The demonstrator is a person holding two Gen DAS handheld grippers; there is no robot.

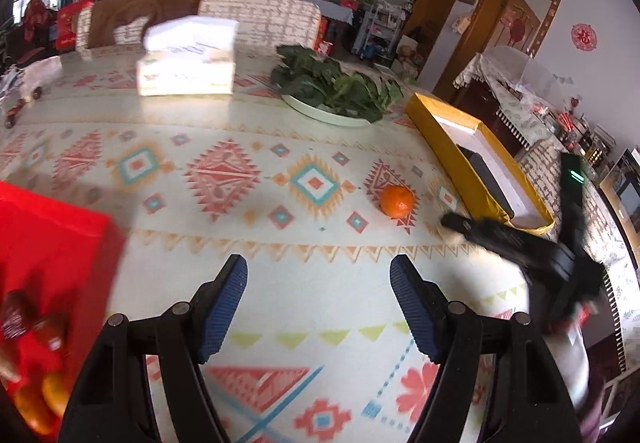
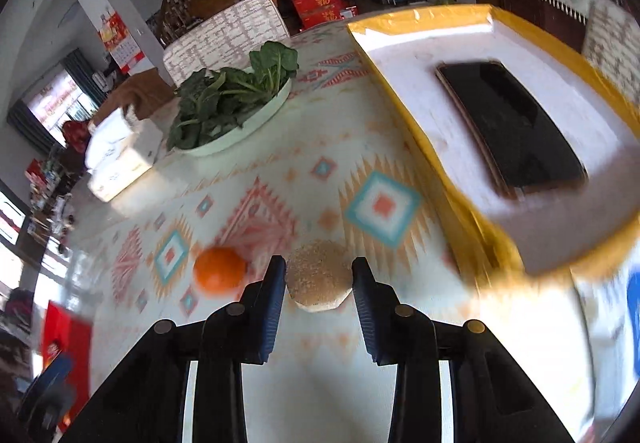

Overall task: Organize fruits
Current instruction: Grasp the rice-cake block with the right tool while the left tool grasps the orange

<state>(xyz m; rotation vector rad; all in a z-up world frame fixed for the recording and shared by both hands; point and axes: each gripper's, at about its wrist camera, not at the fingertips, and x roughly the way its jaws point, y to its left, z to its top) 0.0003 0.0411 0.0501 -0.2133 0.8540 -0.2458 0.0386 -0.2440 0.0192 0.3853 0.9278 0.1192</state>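
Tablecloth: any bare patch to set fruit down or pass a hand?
Free: the tablecloth between the red box and the tangerine, and the strip from there to the tissue box and greens plate. Crowded: by the yellow box, where the right gripper holds a brown round fruit.

- Upper middle of my left view: a white plate [image 1: 320, 111] heaped with leafy greens [image 1: 336, 81].
- Left of it, a tissue box [image 1: 186, 59].
- At right, a yellow box [image 1: 476, 159] holding a black phone [image 2: 512, 123].
- All rest on my patterned table [image 1: 240, 179].
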